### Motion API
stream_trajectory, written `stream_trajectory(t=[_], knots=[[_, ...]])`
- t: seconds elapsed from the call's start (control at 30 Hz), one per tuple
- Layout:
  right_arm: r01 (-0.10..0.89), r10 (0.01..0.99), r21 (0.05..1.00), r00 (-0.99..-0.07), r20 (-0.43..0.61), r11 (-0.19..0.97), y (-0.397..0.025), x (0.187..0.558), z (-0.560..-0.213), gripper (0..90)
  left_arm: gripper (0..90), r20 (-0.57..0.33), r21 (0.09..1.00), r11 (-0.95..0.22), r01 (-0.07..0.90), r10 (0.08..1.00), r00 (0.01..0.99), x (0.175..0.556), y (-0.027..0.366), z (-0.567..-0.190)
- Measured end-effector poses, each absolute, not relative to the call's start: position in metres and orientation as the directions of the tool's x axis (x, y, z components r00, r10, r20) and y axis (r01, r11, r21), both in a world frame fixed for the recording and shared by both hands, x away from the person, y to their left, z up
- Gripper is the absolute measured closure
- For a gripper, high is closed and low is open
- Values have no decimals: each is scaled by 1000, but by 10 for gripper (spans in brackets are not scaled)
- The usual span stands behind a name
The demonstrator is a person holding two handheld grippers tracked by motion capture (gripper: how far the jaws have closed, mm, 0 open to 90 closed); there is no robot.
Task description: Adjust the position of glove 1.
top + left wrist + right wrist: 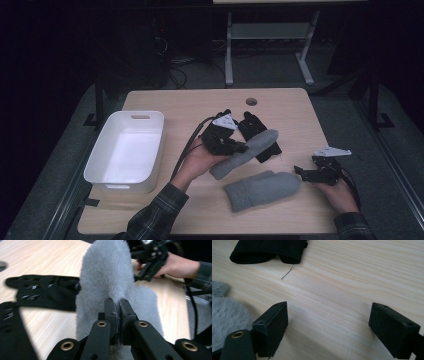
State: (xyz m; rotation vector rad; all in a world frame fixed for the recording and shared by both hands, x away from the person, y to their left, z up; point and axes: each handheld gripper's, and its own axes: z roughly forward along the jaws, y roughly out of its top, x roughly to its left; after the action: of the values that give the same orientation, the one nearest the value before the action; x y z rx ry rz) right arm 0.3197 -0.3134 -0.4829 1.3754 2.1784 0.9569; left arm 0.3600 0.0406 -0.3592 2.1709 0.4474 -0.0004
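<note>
Left hand-held gripper (pixel 117 307) clamped on grey mitten (pixel 246 151), lifted above desk (pixel 280 107). Right hand-held gripper (pixel 328 327) wide open beside second mitten (pixel 261 190). White bin (pixel 97 155) apparently empty; both mittens, black gloves (pixel 258 134) left.

Lab: cables (pixel 175 75), dark equipment stands (pixel 229 50)

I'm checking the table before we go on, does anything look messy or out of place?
Mostly no. A loose dark thread lies on the table beside the black gloves. One grey mitten, gripped by the left gripper, leans across those gloves; the white bin holds nothing.
</note>
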Motion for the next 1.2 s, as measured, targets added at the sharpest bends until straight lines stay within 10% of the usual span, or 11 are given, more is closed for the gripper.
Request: stream_trajectory(t=[1.2], knots=[[629, 896, 723, -444, 31, 286, -313, 320, -483, 155, 856, -213, 713, -651, 262, 155, 965, 327, -19, -399]])
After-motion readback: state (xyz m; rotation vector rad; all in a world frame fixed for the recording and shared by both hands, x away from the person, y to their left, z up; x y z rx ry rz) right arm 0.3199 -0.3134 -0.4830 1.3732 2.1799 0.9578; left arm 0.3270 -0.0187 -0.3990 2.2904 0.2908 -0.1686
